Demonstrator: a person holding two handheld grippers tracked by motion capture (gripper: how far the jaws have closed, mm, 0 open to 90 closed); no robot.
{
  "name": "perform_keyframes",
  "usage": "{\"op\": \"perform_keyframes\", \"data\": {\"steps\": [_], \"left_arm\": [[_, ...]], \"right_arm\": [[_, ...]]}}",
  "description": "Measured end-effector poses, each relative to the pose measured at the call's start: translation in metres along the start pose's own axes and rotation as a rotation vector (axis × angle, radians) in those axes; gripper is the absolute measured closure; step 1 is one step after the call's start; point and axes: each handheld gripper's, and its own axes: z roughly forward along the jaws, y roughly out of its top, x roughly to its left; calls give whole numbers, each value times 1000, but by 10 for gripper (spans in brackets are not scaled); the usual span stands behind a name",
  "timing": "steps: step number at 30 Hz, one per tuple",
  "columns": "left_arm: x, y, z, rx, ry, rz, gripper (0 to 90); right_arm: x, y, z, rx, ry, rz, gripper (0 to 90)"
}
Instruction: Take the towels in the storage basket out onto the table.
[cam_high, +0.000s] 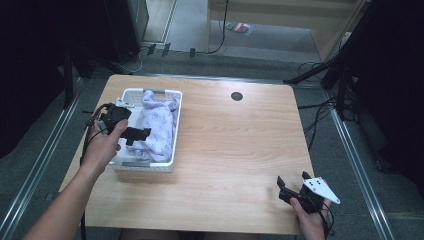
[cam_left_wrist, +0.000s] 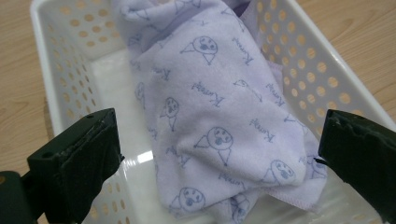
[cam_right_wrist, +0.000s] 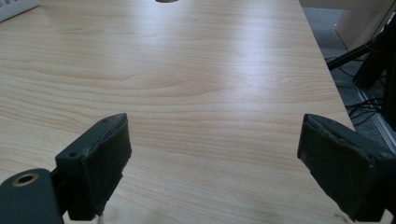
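A: What's on the wooden table?
B: A white perforated basket at nine o'clock, holding a lilac towel printed with little faces.
A: And the grippers?
B: The left gripper hovers over the basket, jaws wide apart and empty. The right gripper, at five o'clock, is spread wide above bare wood, gripping nothing.

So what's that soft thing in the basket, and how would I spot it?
Look to the left part of the wooden table, where a white perforated basket sits. Inside it lies a crumpled pale lilac cloth printed with small cartoon faces and words. It is the one soft, patterned thing there; the left gripper hovers open above it.
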Motion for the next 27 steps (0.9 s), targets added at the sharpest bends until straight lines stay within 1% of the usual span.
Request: {"op": "perform_keyframes", "data": {"steps": [1, 2, 3, 4, 5, 7, 8, 9, 10, 11, 12, 14, 15, 17, 18, 19, 20, 21, 22, 23, 24, 27], "left_arm": [[0, 0, 0, 0, 0, 0, 0], [1, 4, 6, 30, -19, -1, 0], [1, 4, 6, 30, -19, -1, 0], [2, 7, 13, 56, -35, -15, 0], [2, 7, 13, 56, -35, -15, 0], [3, 9, 21, 84, -36, -18, 0], [3, 11, 27, 109, -42, -22, 0], [3, 11, 27, 109, -42, -22, 0], [3, 13, 35, 145, -51, -35, 0], [3, 13, 35, 145, -51, -35, 0], [3, 15, 43, 177, -52, -49, 0], [3, 17, 51, 207, -44, -67, 0], [3, 17, 51, 207, -44, -67, 0], [2, 20, 62, 253, -36, -92, 2], [2, 20, 62, 253, -36, -92, 3], [1, 21, 68, 284, -38, -108, 3], [0, 22, 71, 295, -44, -120, 3], [0, 22, 71, 295, -44, -120, 3], [-2, 23, 77, 328, -46, -138, 3], [-3, 23, 80, 339, -55, -139, 3], [-5, 22, 83, 348, -55, -139, 3], [-9, 22, 89, 368, -38, -116, 2]], "right_arm": [[0, 0, 0, 0, 0, 0, 98], [0, 0, 0, 1, 0, 1, 98], [0, 0, 0, 1, 0, 1, 98], [0, 0, 0, 2, 0, 2, 98], [0, 0, 0, 2, 0, 2, 98], [0, 0, 0, 3, 2, 0, 98], [0, 0, 0, 2, 3, -2, 98], [0, 0, 0, 2, 3, -2, 98], [0, 0, 0, 4, 4, -2, 99], [0, 0, 0, 4, 4, -2, 99], [0, 0, 0, 6, 4, -3, 98], [0, 0, 0, 6, 3, -4, 98], [0, 0, 0, 6, 3, -4, 98], [0, 0, 0, 8, 3, -2, 98], [0, 0, 1, 8, 3, -3, 98], [0, 0, 1, 8, 3, -2, 99], [0, 0, 1, 9, 3, -1, 99], [0, 0, 1, 9, 3, -1, 99], [-1, 0, 1, 9, 5, -1, 98], [-1, 0, 1, 9, 5, -1, 98], [-1, 0, 1, 10, 6, -1, 98], [-1, 0, 1, 10, 6, 0, 98]]}}
